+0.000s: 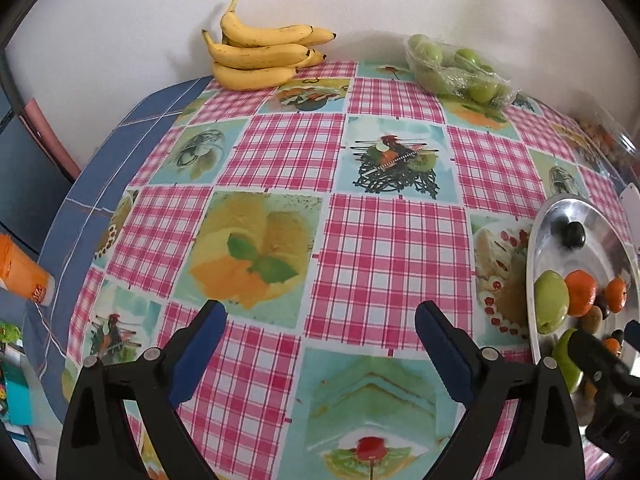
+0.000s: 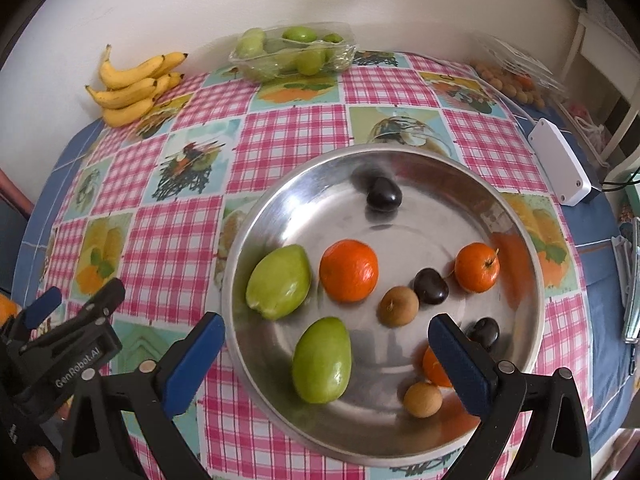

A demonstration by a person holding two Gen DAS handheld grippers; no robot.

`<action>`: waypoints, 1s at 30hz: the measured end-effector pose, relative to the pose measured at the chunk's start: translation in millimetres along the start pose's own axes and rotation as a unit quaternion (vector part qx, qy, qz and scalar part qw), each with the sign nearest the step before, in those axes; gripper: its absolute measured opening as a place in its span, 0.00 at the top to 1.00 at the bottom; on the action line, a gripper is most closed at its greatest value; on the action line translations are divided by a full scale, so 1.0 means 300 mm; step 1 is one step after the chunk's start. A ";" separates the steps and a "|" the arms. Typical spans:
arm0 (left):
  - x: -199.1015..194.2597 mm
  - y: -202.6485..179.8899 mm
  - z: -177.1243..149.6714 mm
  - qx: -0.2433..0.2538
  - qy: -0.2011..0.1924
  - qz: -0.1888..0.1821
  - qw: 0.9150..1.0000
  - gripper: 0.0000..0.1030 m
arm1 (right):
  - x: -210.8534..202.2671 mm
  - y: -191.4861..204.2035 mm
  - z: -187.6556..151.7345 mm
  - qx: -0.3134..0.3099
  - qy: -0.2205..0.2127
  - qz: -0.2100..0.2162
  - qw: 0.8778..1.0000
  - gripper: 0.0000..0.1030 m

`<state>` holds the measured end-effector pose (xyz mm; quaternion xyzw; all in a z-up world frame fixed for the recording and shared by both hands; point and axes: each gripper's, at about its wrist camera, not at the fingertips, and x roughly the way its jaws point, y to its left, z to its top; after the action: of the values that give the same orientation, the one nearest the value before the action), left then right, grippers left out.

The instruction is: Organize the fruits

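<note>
A round steel plate (image 2: 520,240) lies on the chequered tablecloth and holds two green fruits (image 2: 322,360), three oranges (image 2: 349,271), two brown fruits (image 2: 399,306) and three dark plums (image 2: 384,194). My right gripper (image 2: 326,344) is open and empty, hovering over the plate's near side above a green fruit. My left gripper (image 1: 320,328) is open and empty above the tablecloth, left of the plate (image 1: 538,240). A banana bunch (image 1: 260,54) lies at the table's far edge.
A clear tray of green fruits (image 1: 456,70) sits at the back by the wall. A clear box of small orange fruits (image 2: 516,80) and a white device (image 2: 560,166) lie at the right. An orange object (image 1: 20,272) shows at the left edge.
</note>
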<state>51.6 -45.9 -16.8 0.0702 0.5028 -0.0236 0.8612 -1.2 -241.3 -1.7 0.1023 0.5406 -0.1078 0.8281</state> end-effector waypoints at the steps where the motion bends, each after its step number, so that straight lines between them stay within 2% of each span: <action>1: -0.004 0.004 -0.006 0.000 0.002 0.004 1.000 0.07 | -0.004 0.005 -0.009 -0.003 0.000 -0.001 1.000 0.00; 4: -0.017 0.008 -0.025 0.003 0.009 0.018 1.000 0.07 | -0.014 0.015 -0.031 -0.009 0.002 -0.004 1.000 0.00; 12: -0.076 0.027 -0.082 0.017 0.022 0.015 1.000 0.07 | -0.038 0.023 -0.089 -0.012 0.008 -0.007 1.000 0.00; 30: -0.180 0.086 -0.156 0.012 0.000 0.008 1.000 0.07 | -0.125 0.009 -0.182 -0.005 -0.005 -0.003 1.000 0.00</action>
<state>-12.5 -15.3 10.0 0.0843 0.5020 -0.0231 0.8605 -62.9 -220.6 11.1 0.0961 0.5373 -0.1077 0.8310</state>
